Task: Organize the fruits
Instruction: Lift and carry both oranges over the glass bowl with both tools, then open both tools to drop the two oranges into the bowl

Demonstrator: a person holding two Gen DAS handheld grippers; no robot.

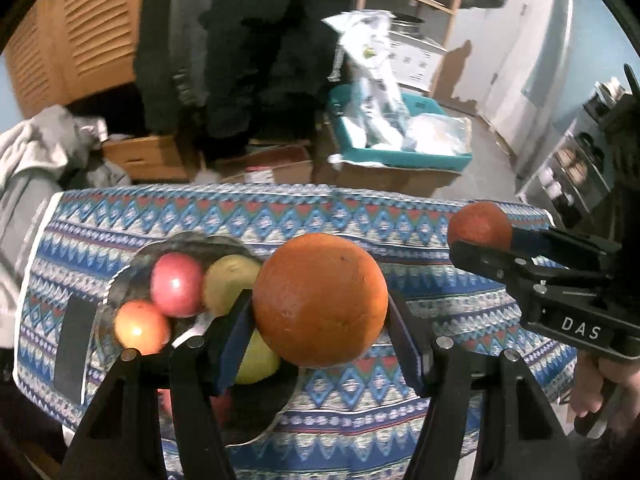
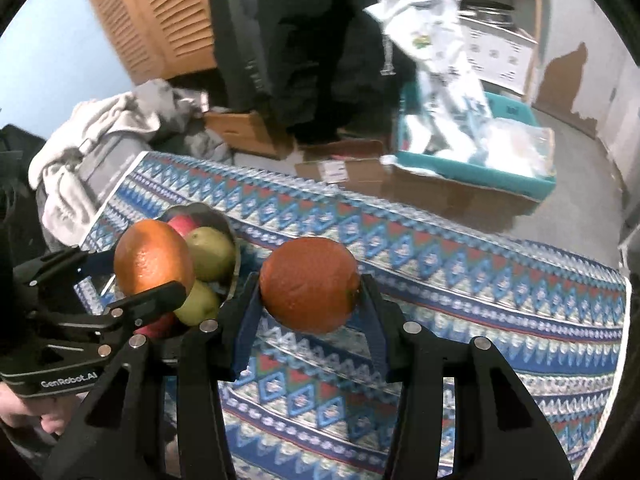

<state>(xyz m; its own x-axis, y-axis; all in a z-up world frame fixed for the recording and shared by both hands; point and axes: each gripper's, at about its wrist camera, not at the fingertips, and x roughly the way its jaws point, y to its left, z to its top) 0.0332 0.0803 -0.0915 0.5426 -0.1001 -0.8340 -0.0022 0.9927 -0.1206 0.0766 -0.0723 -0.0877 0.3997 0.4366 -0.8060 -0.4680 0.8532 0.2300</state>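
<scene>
My left gripper [image 1: 320,304] is shut on a large orange [image 1: 320,300], held above the near edge of a dark fruit bowl [image 1: 120,280]. The bowl holds a red apple [image 1: 176,284], a green pear [image 1: 228,284], a small orange-red fruit [image 1: 140,328] and a yellow-green fruit [image 1: 256,364]. My right gripper [image 2: 310,292] is shut on a darker orange [image 2: 310,288] over the patterned cloth, to the right of the bowl [image 2: 234,248]. In the right wrist view the left gripper [image 2: 152,276] shows with its orange [image 2: 154,258] over the bowl. The right gripper [image 1: 484,236] also appears at the right of the left wrist view.
The table is covered by a blue patterned cloth [image 2: 460,280]. A dark rectangular object [image 1: 74,344] lies left of the bowl. Behind the table are cardboard boxes [image 2: 352,172], a teal bin with bags [image 2: 480,160], a grey garment pile [image 2: 100,132] and a person in dark clothes [image 2: 312,60].
</scene>
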